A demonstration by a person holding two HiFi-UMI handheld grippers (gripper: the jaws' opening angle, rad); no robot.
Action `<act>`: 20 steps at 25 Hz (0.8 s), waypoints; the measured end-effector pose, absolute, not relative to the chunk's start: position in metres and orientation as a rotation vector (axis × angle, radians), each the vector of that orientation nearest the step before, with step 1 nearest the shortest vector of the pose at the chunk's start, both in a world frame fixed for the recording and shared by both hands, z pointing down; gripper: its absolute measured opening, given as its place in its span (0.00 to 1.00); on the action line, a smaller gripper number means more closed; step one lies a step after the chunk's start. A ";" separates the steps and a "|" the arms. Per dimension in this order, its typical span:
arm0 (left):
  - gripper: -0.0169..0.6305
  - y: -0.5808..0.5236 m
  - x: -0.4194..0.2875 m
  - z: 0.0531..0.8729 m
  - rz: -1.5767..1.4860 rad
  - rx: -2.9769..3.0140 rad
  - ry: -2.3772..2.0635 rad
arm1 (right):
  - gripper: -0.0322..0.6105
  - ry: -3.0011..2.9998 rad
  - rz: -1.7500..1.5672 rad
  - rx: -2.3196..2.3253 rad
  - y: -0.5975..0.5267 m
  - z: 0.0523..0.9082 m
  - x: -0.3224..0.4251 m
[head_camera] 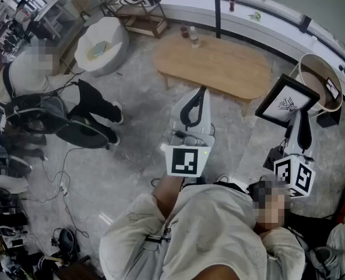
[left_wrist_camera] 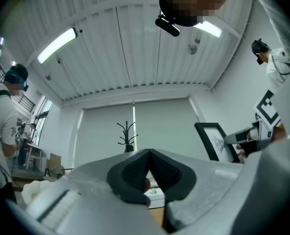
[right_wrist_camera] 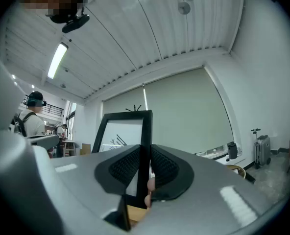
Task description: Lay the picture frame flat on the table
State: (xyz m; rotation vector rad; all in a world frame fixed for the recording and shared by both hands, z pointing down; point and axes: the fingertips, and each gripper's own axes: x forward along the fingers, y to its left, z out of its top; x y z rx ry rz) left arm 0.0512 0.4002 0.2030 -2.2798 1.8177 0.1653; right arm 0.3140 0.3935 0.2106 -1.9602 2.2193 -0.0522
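Observation:
The black picture frame [head_camera: 287,100] with a white mat and a dark drawing is held up in the air, right of the wooden table [head_camera: 219,63]. My right gripper [head_camera: 301,115] is shut on its lower edge. In the right gripper view the frame [right_wrist_camera: 123,131] stands upright, its right bar pinched between the pads of my right gripper [right_wrist_camera: 145,153]. My left gripper [head_camera: 200,92] hangs near the table's front edge with its jaws shut and nothing in them. In the left gripper view its tips [left_wrist_camera: 149,153] meet, and the frame [left_wrist_camera: 214,140] shows off to the right.
Two bottles [head_camera: 193,38] stand at the table's far edge. A white round chair [head_camera: 102,45] and a seated person [head_camera: 44,86] are to the left, with cables on the floor. A round basket [head_camera: 321,80] stands at the right. A coat rack [left_wrist_camera: 128,133] stands by the blinds.

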 end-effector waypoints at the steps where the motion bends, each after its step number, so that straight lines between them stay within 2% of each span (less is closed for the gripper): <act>1: 0.03 0.405 0.042 0.195 0.174 -2.270 1.812 | 0.16 2.213 -0.037 -1.962 0.400 0.205 0.303; 7: 0.03 0.454 -0.009 0.193 0.156 -2.219 1.806 | 0.16 2.213 -0.007 -1.938 0.448 0.203 0.244; 20: 0.03 0.499 -0.070 0.188 0.169 -2.197 1.833 | 0.16 2.227 0.017 -1.917 0.480 0.196 0.179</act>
